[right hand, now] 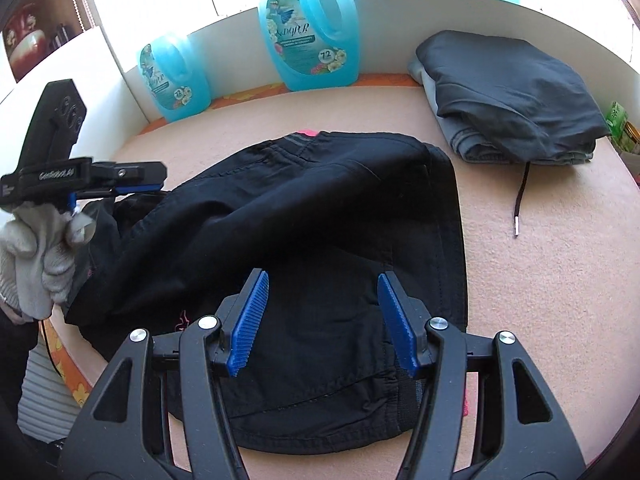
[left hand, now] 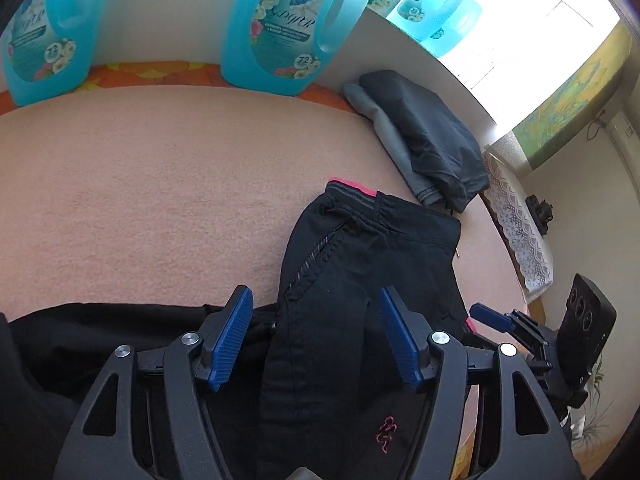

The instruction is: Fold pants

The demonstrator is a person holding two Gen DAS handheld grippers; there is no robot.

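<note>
Black pants (right hand: 320, 216) lie bunched on the pink table (right hand: 540, 280). Both the left claw (left hand: 316, 336) and right claw (right hand: 324, 320) hover released above them.

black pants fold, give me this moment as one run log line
black pants partly folded on pink mat | left gripper open over them | right gripper open over them | folded grey pile behind

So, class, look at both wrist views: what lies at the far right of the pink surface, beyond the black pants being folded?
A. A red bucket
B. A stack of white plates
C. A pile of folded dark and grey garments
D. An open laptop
C: a pile of folded dark and grey garments lies apart from the black pants, near the white wall, with a drawstring trailing from it onto the pink surface.
</note>
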